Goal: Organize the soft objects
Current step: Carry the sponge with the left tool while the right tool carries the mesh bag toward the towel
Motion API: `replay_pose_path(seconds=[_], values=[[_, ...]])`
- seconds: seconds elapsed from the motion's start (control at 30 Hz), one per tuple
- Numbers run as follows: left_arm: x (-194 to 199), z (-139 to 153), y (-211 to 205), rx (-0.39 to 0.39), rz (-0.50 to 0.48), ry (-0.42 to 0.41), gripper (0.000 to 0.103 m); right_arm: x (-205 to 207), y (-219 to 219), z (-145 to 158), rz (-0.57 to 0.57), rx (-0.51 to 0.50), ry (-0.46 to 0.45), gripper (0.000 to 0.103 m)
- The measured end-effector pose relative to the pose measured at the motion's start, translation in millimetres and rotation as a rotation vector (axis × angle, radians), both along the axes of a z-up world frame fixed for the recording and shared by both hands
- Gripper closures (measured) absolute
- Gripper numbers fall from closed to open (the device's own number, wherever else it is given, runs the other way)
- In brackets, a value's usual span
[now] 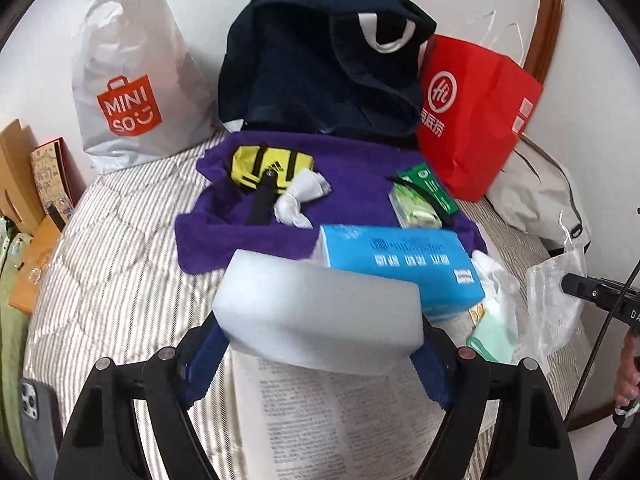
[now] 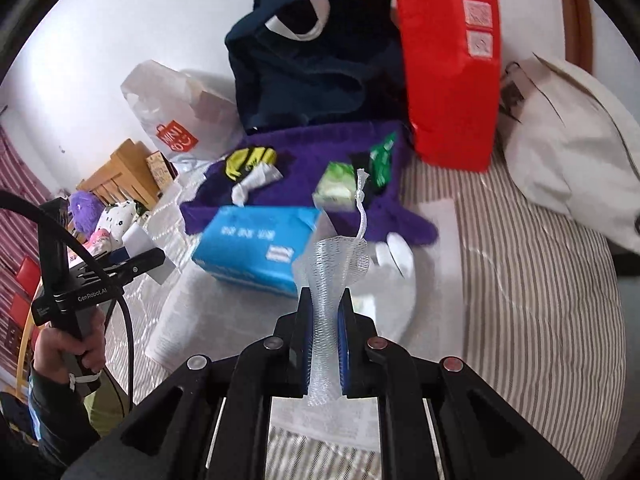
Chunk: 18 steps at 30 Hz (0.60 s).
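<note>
My left gripper (image 1: 318,344) is shut on a white foam sponge block (image 1: 316,312) and holds it above a printed paper sheet (image 1: 340,420) on the striped bed. My right gripper (image 2: 325,320) is shut on a white mesh net pouch (image 2: 330,276) with a knotted cord (image 2: 361,196), lifted over the bed. Ahead lies a purple towel (image 1: 352,184) with a yellow pouch (image 1: 266,168), a crumpled white cloth (image 1: 300,200) and a green tissue pack (image 1: 414,206) on it. A blue tissue box (image 1: 408,264) sits at its near edge. The left gripper also shows in the right wrist view (image 2: 152,260).
A dark navy bag (image 1: 320,64) stands behind the towel, with a red paper bag (image 1: 472,116) to its right and a white Miniso bag (image 1: 132,88) to its left. A cream pillow (image 2: 572,148) lies at the right. Wooden furniture (image 1: 24,200) stands left of the bed.
</note>
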<state>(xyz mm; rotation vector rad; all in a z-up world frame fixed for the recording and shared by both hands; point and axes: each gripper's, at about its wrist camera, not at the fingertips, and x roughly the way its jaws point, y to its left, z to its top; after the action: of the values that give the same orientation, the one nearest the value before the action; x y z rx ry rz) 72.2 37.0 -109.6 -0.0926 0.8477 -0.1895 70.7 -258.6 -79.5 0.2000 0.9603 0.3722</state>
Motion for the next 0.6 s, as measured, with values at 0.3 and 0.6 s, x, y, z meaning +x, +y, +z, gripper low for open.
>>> replay_pose_path(seconds=[0.3,0.6], values=[[26.5,15.0,13.1,-0.007,0.004,-0.018,0.021,33.7,22.0,16.1,0.026,0.017,-0.041,0.092],[63.9,19.5,18.7,0.012,0.005,-0.028,0.021,79.8,42.4,21.4,0.039,0.017,-0.066,0.095]])
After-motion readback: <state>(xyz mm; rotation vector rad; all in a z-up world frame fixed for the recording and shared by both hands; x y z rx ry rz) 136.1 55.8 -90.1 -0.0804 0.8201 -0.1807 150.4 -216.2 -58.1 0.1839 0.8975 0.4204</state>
